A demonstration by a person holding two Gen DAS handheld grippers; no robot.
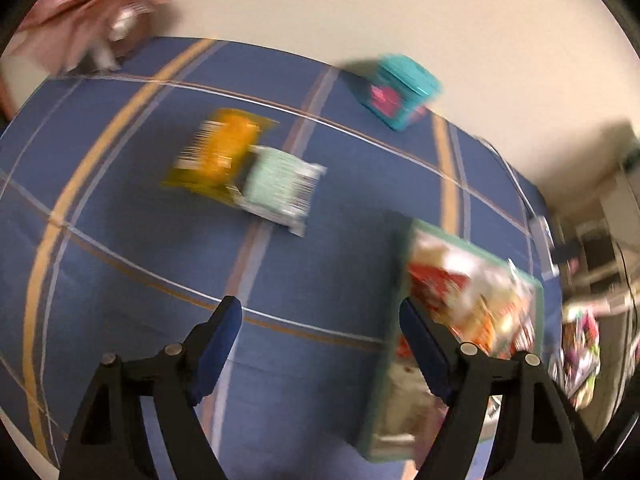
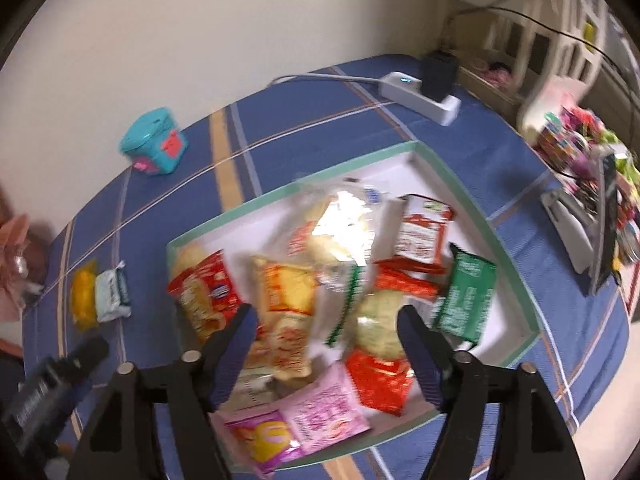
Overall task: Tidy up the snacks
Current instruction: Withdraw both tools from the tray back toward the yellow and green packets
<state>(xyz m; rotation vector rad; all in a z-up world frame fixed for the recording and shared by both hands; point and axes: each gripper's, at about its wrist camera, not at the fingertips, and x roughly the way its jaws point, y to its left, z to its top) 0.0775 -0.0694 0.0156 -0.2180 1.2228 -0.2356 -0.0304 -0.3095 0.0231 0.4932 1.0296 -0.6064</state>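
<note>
Print on the snack packets [image 2: 304, 300] too blurred to read, barcode on mint packet [image 1: 280, 188] illegible

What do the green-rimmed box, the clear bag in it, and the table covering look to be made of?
Box: probably cardboard, matte white inside, flat thin walls. Clear bag: glossy plastic film, judging by the bright glare and crinkles. Table covering: likely woven cloth, matte blue with plaid stripes.

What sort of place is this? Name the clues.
Probably a home room: a table under a blue plaid tablecloth, a power strip by the wall, and a green-rimmed box filled with snack packets.
</note>
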